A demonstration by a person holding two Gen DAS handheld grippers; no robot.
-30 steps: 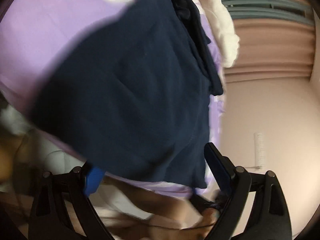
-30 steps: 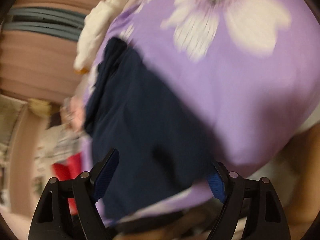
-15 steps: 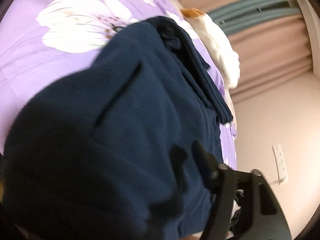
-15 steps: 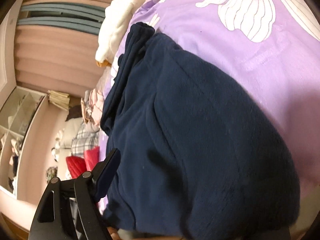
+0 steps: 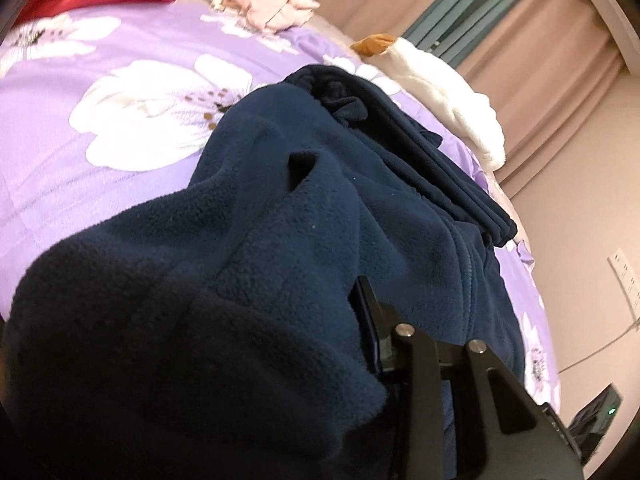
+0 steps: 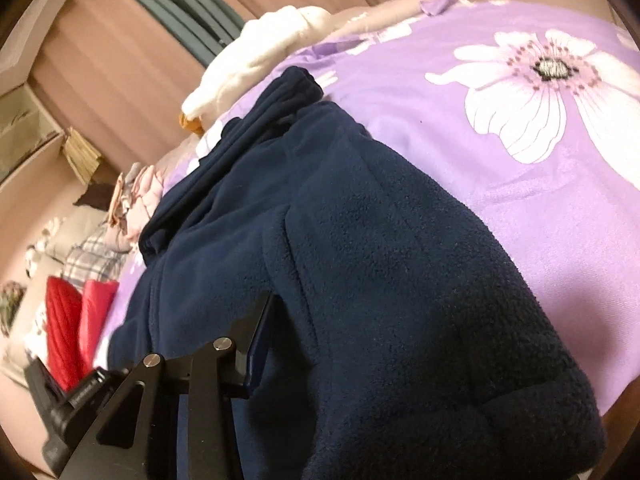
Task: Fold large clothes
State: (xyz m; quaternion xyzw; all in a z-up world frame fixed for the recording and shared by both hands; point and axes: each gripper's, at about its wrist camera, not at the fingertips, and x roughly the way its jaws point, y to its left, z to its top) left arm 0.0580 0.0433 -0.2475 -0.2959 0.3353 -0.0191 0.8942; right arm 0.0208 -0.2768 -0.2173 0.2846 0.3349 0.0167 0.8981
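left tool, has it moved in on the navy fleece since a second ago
Yes. The left tool, whose jaws are closing, was short of the bed's edge; now it is over the purple bedspread, with the navy fleece bunched between its jaws.

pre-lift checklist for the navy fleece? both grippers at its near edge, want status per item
1. Left gripper has fleece between its jaws: ok. The navy fleece drapes over one finger and hides it; jaws closing.
2. Right gripper has fleece between its jaws: ok. One finger is buried in the cloth; jaws closing.
3. Grip firm on both sides: cannot tell, pads are hidden under the pile.
4. Single layer caught, not a bunch: not ok. Cloth is humped and creased at the left gripper.
5. Fleece lies flat on the purple bedspread: not ok. Far end is rumpled.
6. White garment clear of the fleece: cannot tell, its near edge lies close by.
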